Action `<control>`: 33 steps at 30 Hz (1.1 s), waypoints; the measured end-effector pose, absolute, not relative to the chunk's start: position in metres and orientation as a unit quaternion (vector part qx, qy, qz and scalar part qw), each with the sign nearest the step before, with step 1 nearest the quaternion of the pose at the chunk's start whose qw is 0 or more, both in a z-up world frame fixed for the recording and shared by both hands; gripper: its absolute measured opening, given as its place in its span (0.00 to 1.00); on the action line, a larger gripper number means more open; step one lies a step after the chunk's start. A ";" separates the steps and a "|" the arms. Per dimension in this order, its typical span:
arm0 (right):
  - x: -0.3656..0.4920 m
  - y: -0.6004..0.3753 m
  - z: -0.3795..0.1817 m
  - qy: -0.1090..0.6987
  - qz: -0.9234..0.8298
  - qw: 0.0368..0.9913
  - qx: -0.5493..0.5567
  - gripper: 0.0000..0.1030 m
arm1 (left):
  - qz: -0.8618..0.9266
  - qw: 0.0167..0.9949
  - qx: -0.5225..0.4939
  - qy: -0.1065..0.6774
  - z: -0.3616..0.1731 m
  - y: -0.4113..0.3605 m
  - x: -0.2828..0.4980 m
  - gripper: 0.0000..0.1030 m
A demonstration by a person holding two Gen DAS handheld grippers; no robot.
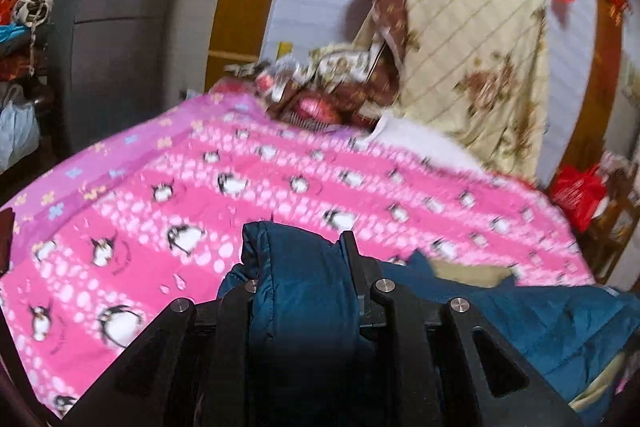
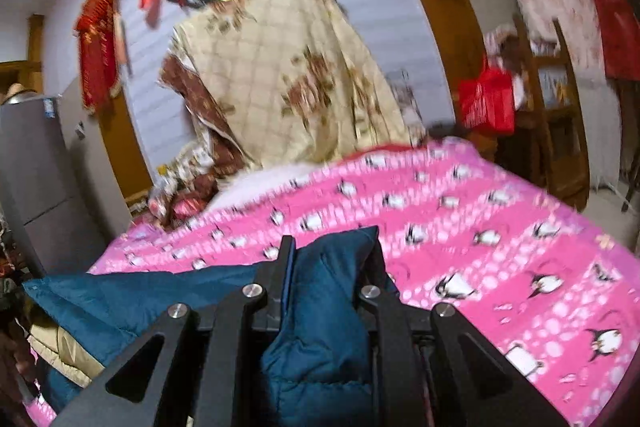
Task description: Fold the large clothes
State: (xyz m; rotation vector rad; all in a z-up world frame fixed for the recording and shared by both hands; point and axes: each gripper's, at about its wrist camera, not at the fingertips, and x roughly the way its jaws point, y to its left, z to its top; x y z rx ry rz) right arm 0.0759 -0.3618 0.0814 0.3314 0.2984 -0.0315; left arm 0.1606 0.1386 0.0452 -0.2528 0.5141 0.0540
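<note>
A dark teal padded jacket (image 1: 540,327) with a tan lining hangs between my two grippers, lifted over a bed with a pink penguin-print cover (image 1: 240,187). My left gripper (image 1: 298,247) is shut on a thick fold of the jacket, which bulges up between its fingers. In the right wrist view my right gripper (image 2: 330,247) is shut on another bunched edge of the jacket (image 2: 132,303), which trails off to the left. The pink cover (image 2: 500,247) fills the space ahead. Both views are motion-blurred.
A cream floral quilt (image 1: 472,47) hangs against the wall behind the bed, with brown bedding (image 1: 332,95) heaped below it. A grey fridge (image 1: 116,27) stands at the left. A red bag (image 2: 488,103) and wooden chair (image 2: 556,107) stand at the right.
</note>
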 end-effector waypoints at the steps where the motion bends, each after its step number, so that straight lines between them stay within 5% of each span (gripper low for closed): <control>1: 0.086 -0.364 0.076 0.158 -0.016 0.973 0.168 0.14 | 0.033 0.955 -0.127 0.267 0.033 0.136 0.173 0.00; 9: 0.163 -0.367 0.008 0.287 -0.035 0.945 0.151 0.15 | 0.020 0.919 -0.151 0.364 -0.032 0.124 0.228 0.02; 17: 0.178 -0.375 -0.021 0.352 -0.012 0.917 0.188 0.22 | 0.012 0.911 -0.163 0.378 -0.041 0.125 0.231 0.04; 20: 0.164 -0.387 -0.017 0.342 0.024 0.906 0.249 0.33 | -0.010 0.905 -0.165 0.391 -0.035 0.133 0.230 0.06; 22: 0.150 -0.393 -0.011 0.325 0.045 0.899 0.292 0.56 | -0.021 0.907 -0.172 0.385 -0.025 0.142 0.224 0.10; 24: 0.133 -0.393 -0.004 0.311 0.052 0.899 0.305 0.66 | -0.031 0.909 -0.185 0.371 -0.013 0.152 0.214 0.13; 33: 0.051 -0.357 0.030 0.251 0.059 0.948 0.189 0.68 | 0.001 0.953 -0.175 0.247 0.035 0.182 0.126 0.35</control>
